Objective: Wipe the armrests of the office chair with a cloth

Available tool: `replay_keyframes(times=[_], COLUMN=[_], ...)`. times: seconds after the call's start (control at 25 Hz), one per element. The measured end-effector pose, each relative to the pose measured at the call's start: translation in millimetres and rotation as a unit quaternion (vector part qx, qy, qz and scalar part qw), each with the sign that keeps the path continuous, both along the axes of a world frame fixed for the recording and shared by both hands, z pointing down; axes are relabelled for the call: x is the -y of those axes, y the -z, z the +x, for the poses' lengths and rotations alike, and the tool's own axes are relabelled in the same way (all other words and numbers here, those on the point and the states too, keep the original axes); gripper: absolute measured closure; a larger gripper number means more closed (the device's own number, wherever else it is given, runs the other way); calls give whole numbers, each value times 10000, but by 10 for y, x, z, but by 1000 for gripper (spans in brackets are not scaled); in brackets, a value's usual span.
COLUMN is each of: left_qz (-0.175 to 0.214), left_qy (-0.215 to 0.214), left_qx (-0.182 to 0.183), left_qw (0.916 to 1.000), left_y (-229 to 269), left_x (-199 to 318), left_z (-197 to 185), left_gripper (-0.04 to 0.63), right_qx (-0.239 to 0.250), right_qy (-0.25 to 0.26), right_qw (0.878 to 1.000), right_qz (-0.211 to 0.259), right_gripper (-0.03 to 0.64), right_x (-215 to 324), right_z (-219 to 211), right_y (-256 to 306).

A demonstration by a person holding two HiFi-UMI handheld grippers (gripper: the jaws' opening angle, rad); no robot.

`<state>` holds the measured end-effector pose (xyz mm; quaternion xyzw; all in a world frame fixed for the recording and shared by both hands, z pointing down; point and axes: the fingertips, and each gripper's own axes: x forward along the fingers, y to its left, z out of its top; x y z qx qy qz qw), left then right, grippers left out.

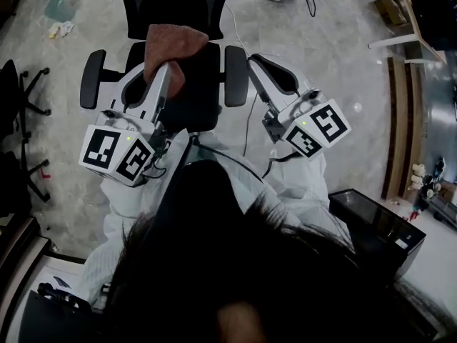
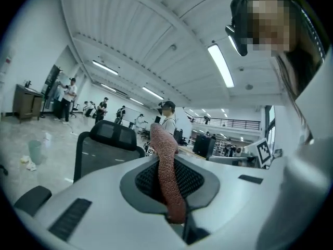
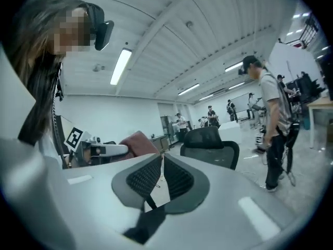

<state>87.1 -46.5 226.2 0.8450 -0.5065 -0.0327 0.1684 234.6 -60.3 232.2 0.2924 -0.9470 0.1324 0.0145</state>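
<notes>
A reddish-brown cloth (image 1: 175, 45) is clamped in the left claw (image 1: 164, 73) and is seen in the head view over the office chair (image 1: 203, 95), between its two black armrests (image 1: 93, 78) (image 1: 235, 76). The right claw (image 1: 257, 64) is drawn nearly together, with nothing between its jaws, and is held near the armrest on that side. Black-and-white square markers are carried on both cubes (image 1: 118, 152) (image 1: 318, 127).
</notes>
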Motion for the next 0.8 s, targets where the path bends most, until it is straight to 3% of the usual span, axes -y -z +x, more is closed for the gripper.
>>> replay_keyframes(times=[0.16, 0.48, 0.8], left_qz=[180, 79, -66], left_qy=[663, 1540, 2658], left_qx=[-49, 126, 197], left_qw=[9976, 9880, 9638], left_y=[51, -43, -158], left_x=[-92, -380, -809], left_z=[-251, -613, -2042], left_gripper=[565, 565, 565], right_qx=[92, 81, -74], right_qy=[-321, -173, 335], right_qw=[9994, 9998, 9982], right_qz=[38, -43, -498], right_gripper=[615, 615, 615], right_x=[35, 103, 31], right_z=[-19, -127, -1201], right_y=[-32, -204, -551])
